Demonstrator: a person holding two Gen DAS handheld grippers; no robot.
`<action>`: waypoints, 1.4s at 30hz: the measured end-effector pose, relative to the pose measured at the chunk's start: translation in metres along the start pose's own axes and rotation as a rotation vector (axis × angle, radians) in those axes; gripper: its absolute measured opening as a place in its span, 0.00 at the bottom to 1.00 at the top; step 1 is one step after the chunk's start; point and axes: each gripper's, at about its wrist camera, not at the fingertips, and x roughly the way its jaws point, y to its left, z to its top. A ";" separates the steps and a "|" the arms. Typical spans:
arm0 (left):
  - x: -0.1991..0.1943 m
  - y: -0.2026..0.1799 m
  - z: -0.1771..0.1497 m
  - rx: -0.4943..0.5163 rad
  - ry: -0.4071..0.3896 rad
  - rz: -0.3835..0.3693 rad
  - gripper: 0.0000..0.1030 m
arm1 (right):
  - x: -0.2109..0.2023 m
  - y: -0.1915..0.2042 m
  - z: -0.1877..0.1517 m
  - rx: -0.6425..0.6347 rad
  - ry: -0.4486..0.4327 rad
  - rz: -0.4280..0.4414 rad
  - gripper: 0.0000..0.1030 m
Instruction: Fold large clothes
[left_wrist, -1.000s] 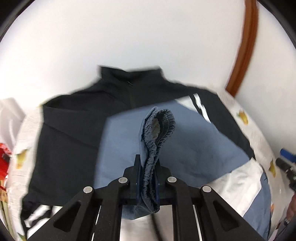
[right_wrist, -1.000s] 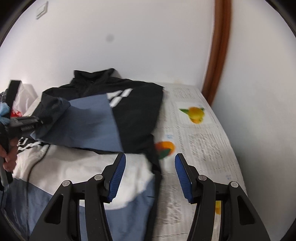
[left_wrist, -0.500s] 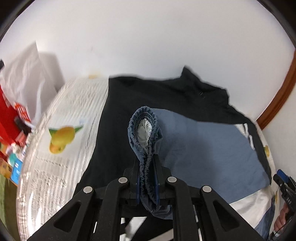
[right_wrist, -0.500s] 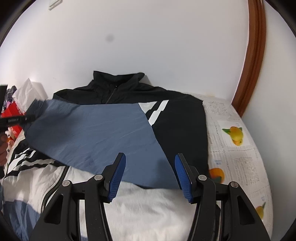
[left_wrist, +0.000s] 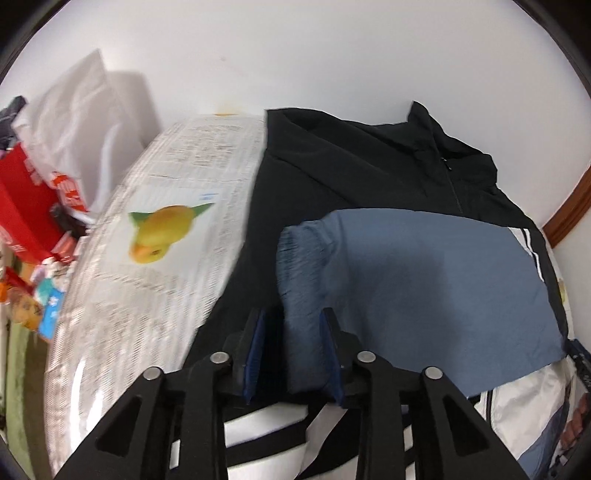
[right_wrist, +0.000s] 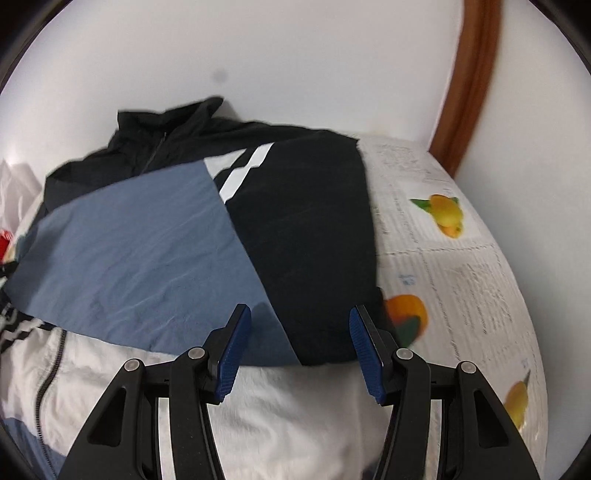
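in the left wrist view the left gripper (left_wrist: 291, 354) was seen with its jaws parted, the elastic cuff (left_wrist: 299, 266) of the blue sleeve (left_wrist: 424, 295) lying loose between them rather than pinched; whether the cuff touched the right-hand pad could not be told through the blur. in the right wrist view the right gripper (right_wrist: 301, 349) was held wide apart above the sleeve's near edge, nothing being gripped. just beyond the tongs the jacket (right_wrist: 303, 229) was spread on the newspaper-covered bed (right_wrist: 461, 288), its white lower body nearest, the blue sleeve laid slantwise across the chest, the black shoulder with white stripes (right_wrist: 243, 170) behind that, and the collar and zip (left_wrist: 452, 181) farthest, against the wall. a red box (left_wrist: 26, 210) and a white bag (left_wrist: 85, 122) were seen off the bed's left side. the step in hand was judged to be the sleeve fold, with the cuff being let go on the chest. the next move was judged to call for the left gripper to be drawn clear without the cuff being dragged, and then for the other sleeve or the hem to be taken up.
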 end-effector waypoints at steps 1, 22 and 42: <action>-0.004 0.003 -0.001 -0.001 -0.005 0.006 0.32 | -0.007 -0.003 -0.001 0.010 -0.010 0.003 0.54; -0.093 0.065 -0.150 0.025 -0.020 0.038 0.67 | -0.083 -0.054 -0.163 0.085 0.066 0.040 0.65; -0.115 0.049 -0.215 0.089 -0.011 0.000 0.21 | -0.105 -0.018 -0.200 -0.001 0.012 0.088 0.08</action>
